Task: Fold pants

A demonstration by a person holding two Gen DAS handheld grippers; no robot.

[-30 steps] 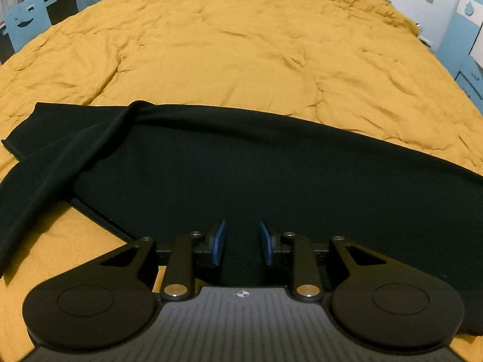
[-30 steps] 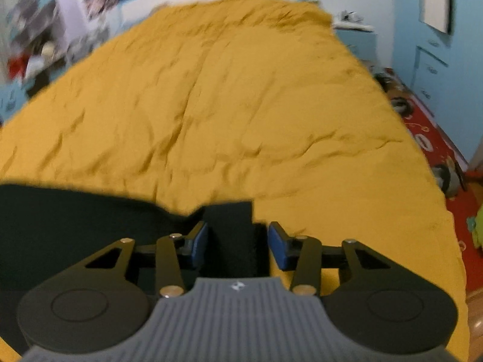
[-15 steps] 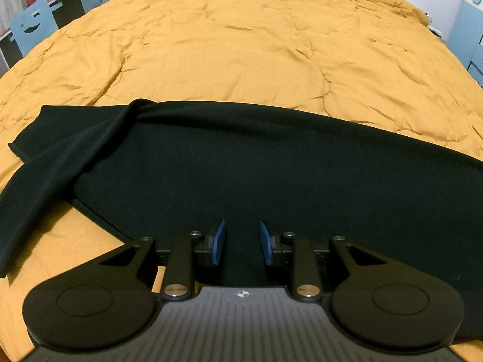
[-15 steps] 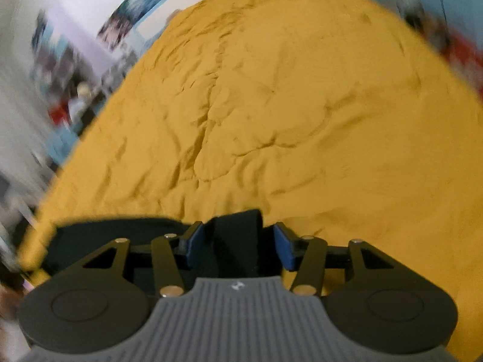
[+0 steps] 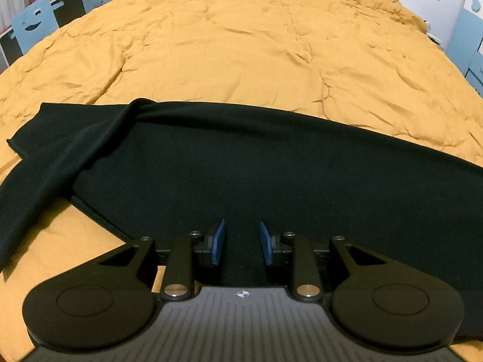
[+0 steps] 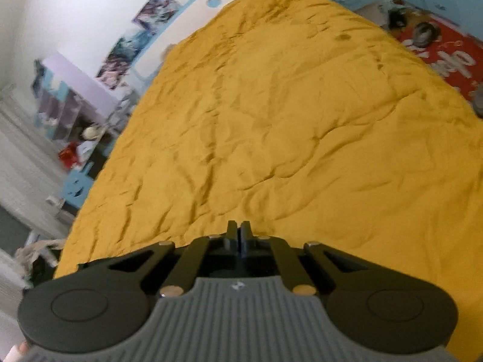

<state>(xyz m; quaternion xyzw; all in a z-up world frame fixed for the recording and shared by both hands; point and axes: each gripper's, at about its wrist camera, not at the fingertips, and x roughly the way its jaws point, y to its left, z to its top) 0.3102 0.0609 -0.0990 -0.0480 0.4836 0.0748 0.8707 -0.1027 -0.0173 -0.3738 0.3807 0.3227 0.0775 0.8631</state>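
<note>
The black pants (image 5: 241, 166) lie spread across the near part of the yellow bedspread (image 5: 241, 45) in the left wrist view, one leg folded over at the left. My left gripper (image 5: 242, 246) is open, its blue pads (image 5: 218, 242) hovering over the pants' near edge with dark cloth between them. In the right wrist view my right gripper (image 6: 240, 236) has its fingers pressed together above the bedspread (image 6: 286, 120). I see no cloth beyond its fingertips; whether a pants edge is pinched inside is hidden.
A blue chair (image 5: 33, 27) and a cluttered desk stand off the bed's left side. Blue drawers (image 5: 471, 45) stand at the right. In the right wrist view a red mat (image 6: 446, 57) lies on the floor at the right and shelves (image 6: 60, 105) at the left.
My right gripper has closed from open around a black pants corner to fully shut, and it has swung and tilted so the pants left its view. My left gripper has stayed open over the pants.
</note>
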